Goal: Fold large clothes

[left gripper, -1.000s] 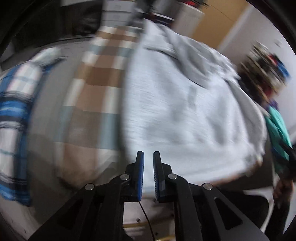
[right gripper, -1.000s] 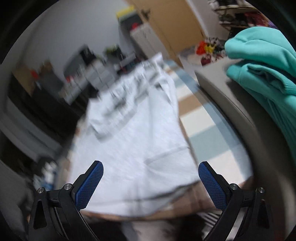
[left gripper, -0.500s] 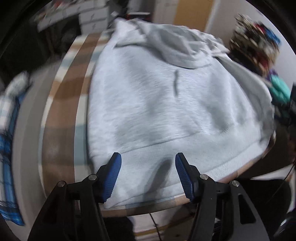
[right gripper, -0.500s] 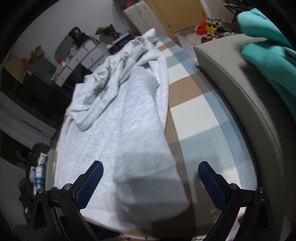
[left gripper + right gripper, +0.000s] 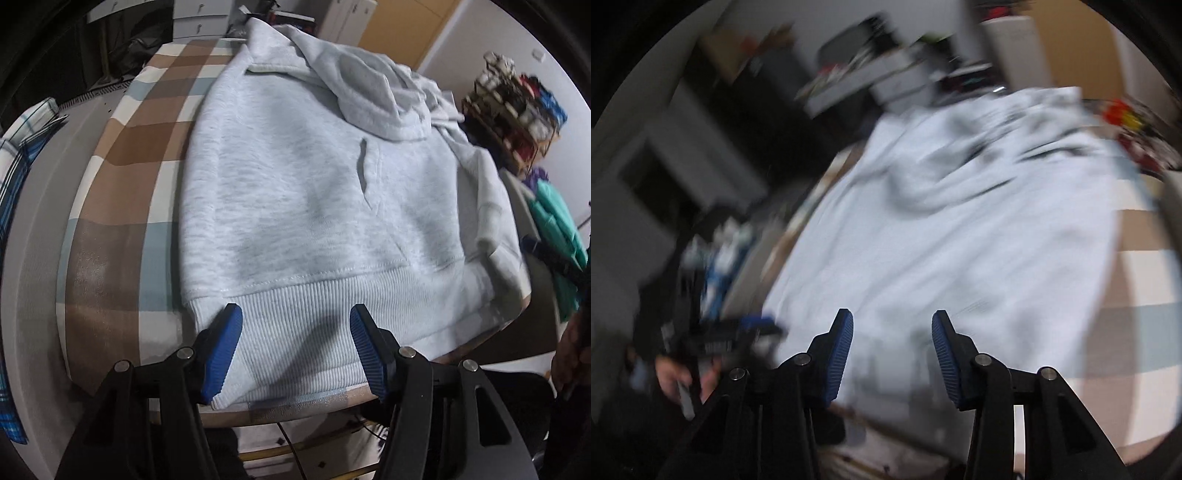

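The light grey fleece hoodie (image 5: 295,192) lies flat, unfolded; left hand-held gripper (image 5: 295,347) spread over its near hem, right hand-held gripper (image 5: 892,354) has just been closing, holding nothing.

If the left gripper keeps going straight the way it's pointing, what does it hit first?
Most likely the ribbed hem of the grey hoodie. The left gripper hangs open right above that band, tilted steeply down at it, with nothing between. How much gap remains is hard to judge.

Lying under everything: checked brown-and-blue cloth (image 5: 122,192). Sitting at left edge: blue plaid fabric (image 5: 14,177). Showing at right: teal garment (image 5: 557,229), cluttered wooden rack (image 5: 517,99).
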The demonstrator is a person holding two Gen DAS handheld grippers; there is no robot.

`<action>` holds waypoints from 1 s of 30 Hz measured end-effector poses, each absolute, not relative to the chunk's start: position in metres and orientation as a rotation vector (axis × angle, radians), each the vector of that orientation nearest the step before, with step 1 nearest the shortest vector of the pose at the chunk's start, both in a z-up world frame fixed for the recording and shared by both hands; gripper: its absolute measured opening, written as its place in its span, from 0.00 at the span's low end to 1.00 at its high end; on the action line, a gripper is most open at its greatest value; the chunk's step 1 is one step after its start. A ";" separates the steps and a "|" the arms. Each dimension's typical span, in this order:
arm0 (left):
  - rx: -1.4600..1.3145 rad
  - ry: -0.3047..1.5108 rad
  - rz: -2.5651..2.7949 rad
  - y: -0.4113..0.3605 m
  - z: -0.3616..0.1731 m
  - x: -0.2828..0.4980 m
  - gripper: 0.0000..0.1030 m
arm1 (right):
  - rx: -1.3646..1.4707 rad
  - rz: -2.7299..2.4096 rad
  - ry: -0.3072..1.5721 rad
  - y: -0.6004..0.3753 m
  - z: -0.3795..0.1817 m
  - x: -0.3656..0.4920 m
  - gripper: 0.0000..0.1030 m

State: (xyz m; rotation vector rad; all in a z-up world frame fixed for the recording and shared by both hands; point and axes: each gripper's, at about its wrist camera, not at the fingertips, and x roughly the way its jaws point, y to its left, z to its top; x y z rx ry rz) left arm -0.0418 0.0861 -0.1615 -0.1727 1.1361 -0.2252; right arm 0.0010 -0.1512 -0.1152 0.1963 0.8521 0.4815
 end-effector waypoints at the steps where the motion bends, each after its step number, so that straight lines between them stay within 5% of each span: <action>1: -0.168 1.134 -0.226 0.086 -0.161 -0.043 0.54 | 0.161 0.514 0.876 -0.134 -0.124 -0.001 0.43; 6: -0.187 1.138 -0.236 0.091 -0.161 -0.045 0.54 | 0.201 0.524 0.892 -0.129 -0.134 -0.012 0.43; 8: -0.201 1.142 -0.236 0.092 -0.162 -0.044 0.54 | 0.270 0.477 0.829 -0.158 -0.121 -0.018 0.54; 10: -0.208 1.146 -0.231 0.091 -0.162 -0.042 0.54 | 0.325 0.371 0.753 -0.191 -0.105 -0.021 0.84; 12: -0.202 1.144 -0.235 0.087 -0.162 -0.042 0.54 | 0.362 0.249 0.704 -0.222 -0.096 -0.017 0.94; 20: -0.101 1.127 -0.232 0.074 -0.160 -0.048 0.54 | 0.363 0.223 1.046 -0.209 -0.124 0.069 0.93; 23: -0.119 1.114 -0.193 0.086 -0.160 -0.048 0.54 | 0.300 0.155 1.121 -0.196 -0.141 0.086 0.88; 24: -0.141 1.102 -0.176 0.093 -0.159 -0.049 0.54 | 0.272 0.145 1.120 -0.196 -0.143 0.088 0.71; 25: -0.179 1.089 -0.172 0.102 -0.159 -0.050 0.54 | 0.241 0.108 1.113 -0.200 -0.144 0.087 0.44; 27: -0.226 1.083 -0.174 0.111 -0.158 -0.051 0.54 | 0.287 0.101 1.121 -0.214 -0.144 0.083 0.17; 30: -0.281 1.075 -0.174 0.121 -0.156 -0.053 0.54 | 0.425 0.128 1.042 -0.252 -0.129 0.059 0.14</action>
